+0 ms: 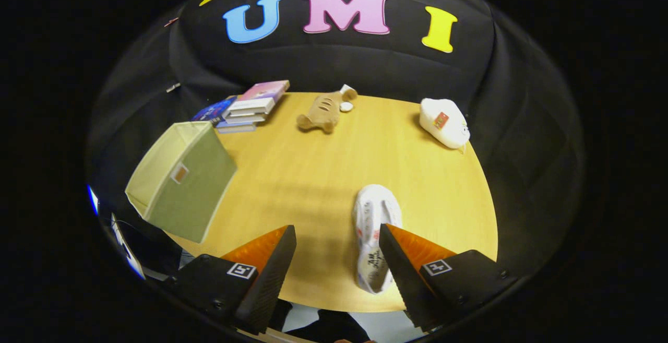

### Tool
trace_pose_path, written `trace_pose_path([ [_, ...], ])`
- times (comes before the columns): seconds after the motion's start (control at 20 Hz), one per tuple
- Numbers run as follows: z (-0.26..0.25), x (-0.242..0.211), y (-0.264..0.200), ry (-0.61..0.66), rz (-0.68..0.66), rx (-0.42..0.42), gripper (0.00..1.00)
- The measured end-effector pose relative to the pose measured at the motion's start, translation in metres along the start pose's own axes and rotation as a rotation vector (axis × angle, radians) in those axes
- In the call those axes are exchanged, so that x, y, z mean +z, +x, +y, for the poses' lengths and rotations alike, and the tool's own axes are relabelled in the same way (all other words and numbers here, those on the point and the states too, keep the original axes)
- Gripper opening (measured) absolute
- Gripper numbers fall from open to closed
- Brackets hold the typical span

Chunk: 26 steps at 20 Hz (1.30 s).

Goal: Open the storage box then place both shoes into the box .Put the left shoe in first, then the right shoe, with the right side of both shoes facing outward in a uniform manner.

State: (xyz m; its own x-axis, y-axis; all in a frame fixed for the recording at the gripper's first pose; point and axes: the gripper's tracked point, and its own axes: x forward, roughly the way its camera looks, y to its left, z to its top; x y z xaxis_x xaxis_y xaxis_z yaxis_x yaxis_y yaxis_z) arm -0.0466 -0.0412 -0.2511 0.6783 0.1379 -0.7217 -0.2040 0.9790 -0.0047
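Observation:
A pale green fabric storage box (180, 180) stands open at the table's left edge, beyond and to the left of my left finger. A white shoe (373, 238) with printed marks lies on the wooden table (308, 176), just inside my right finger (396, 264), which covers part of its side. My gripper (338, 257) is open and hovers above the table's near edge, with nothing pressed between its fingers. I cannot tell whether this shoe is the left or the right one.
A stack of books (250, 107) sits at the far left of the table. A tan plush toy (322, 111) with a small white disc beside it lies far middle. A white pouch-like object (444, 122) rests at the far right edge.

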Motion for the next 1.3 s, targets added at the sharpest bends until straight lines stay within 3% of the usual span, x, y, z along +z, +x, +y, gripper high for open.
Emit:
trace_pose_path([
  [0.3,-0.067,-0.057,0.042,-0.038,0.122,-0.007,0.99],
  [0.6,-0.077,-0.078,0.085,0.053,0.196,0.032,0.98],
  [0.7,-0.078,-0.077,0.097,0.062,0.194,0.038,0.91],
  [0.8,-0.072,-0.076,0.104,0.102,0.195,0.062,0.79],
  [0.9,-0.071,-0.073,0.109,0.162,0.196,0.054,0.5],
  [1.05,-0.074,-0.074,0.106,0.212,0.213,0.03,0.33],
  [1.1,-0.074,-0.073,0.109,0.236,0.209,0.03,0.31],
  [1.25,-0.084,-0.073,0.108,0.247,0.197,-0.011,0.07],
  [1.3,-0.083,-0.07,0.105,0.245,0.195,-0.009,0.05],
])
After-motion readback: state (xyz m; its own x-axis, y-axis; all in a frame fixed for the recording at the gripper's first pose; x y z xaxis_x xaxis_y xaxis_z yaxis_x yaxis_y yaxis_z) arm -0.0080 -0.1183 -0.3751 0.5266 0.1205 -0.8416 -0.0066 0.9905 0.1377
